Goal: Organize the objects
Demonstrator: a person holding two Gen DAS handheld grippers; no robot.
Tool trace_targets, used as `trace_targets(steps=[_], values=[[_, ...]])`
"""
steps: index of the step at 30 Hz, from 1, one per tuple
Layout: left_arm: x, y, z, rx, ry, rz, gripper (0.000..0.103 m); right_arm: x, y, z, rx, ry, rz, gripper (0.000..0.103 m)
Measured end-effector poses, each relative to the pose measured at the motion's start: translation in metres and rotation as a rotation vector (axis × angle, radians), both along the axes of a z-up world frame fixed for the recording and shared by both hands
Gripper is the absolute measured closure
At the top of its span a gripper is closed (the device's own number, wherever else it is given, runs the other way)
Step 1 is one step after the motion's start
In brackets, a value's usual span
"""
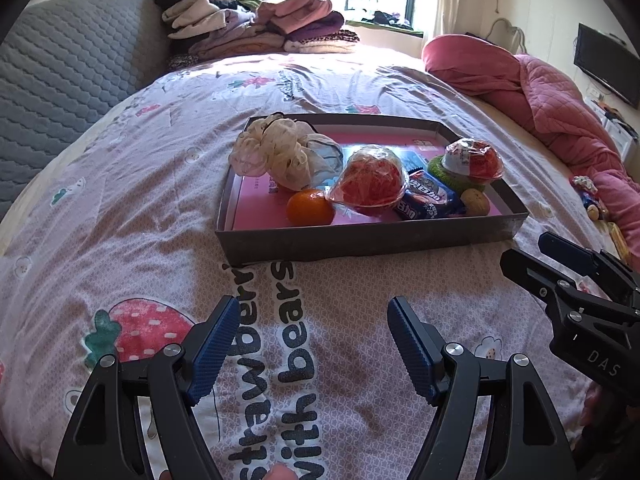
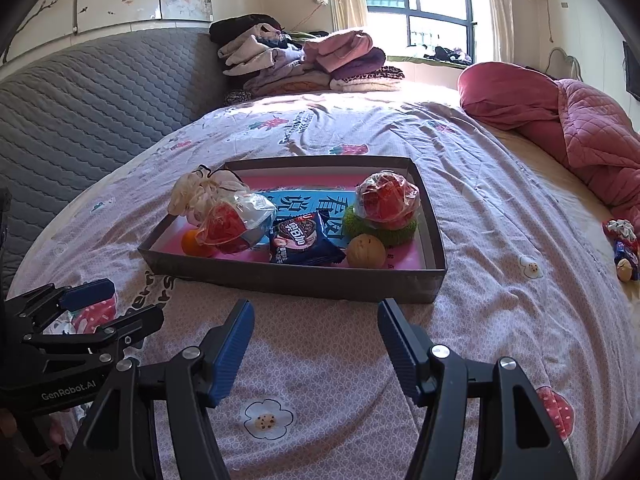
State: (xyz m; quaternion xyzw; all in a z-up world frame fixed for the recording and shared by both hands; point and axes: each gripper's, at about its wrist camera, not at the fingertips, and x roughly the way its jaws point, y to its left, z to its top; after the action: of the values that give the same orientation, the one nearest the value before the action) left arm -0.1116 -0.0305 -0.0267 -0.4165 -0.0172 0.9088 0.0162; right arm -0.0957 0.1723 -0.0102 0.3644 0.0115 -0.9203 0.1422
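- Grey cardboard forms the shallow tray (image 2: 304,280) that sits on the bed (image 2: 328,364), just ahead of both grippers, and most of the things to be organized already lie inside it.
- In the tray: a cream mesh pouch (image 1: 276,152) at the far left corner, an orange (image 1: 310,207) near the front wall, a cellophane-wrapped red ball (image 1: 370,180), a blue snack packet (image 2: 302,244), a walnut (image 2: 366,251), and a second wrapped red item (image 2: 387,197) perched on a green knitted ring (image 2: 394,230).
- A few small items (image 2: 622,246) lie loose on the bed well off to the right, near the pink quilt (image 2: 580,128); these look to be what is left to gather.
- The left gripper (image 1: 312,344) has its jaws wide apart and holds nothing; it hovers over the printed bedcover short of the tray.
- The right gripper (image 2: 316,344) likewise has its jaws spread wide and empty, pointed at the tray's front wall.
- Risks, as I judge them: the soft bedding gives under pressure, so a push on the light tray could tip or slide it; the cellophane is slippery and could squirt out of a pinch; the orange and walnut roll readily if nudged; the perched red item could topple off its ring.
- Reaching right for the strays may cross the quilt's folds, where small things hide easily.
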Motion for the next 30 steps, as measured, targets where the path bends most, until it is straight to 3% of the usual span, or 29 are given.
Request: trace_targets(steps=[9, 22, 30], values=[[0.003, -0.001, -0.011, 0.002, -0.012, 0.013, 0.026, 0.008, -0.003, -0.009, 0.025, 0.020, -0.002, 0.039], [0.010, -0.002, -0.018, 0.012, 0.082, 0.013, 0.026, 0.024, 0.001, -0.017, 0.001, 0.112, -0.031, 0.039], [0.014, 0.003, -0.020, 0.014, 0.105, -0.001, 0.026, 0.024, 0.005, -0.020, -0.015, 0.103, -0.038, 0.039]])
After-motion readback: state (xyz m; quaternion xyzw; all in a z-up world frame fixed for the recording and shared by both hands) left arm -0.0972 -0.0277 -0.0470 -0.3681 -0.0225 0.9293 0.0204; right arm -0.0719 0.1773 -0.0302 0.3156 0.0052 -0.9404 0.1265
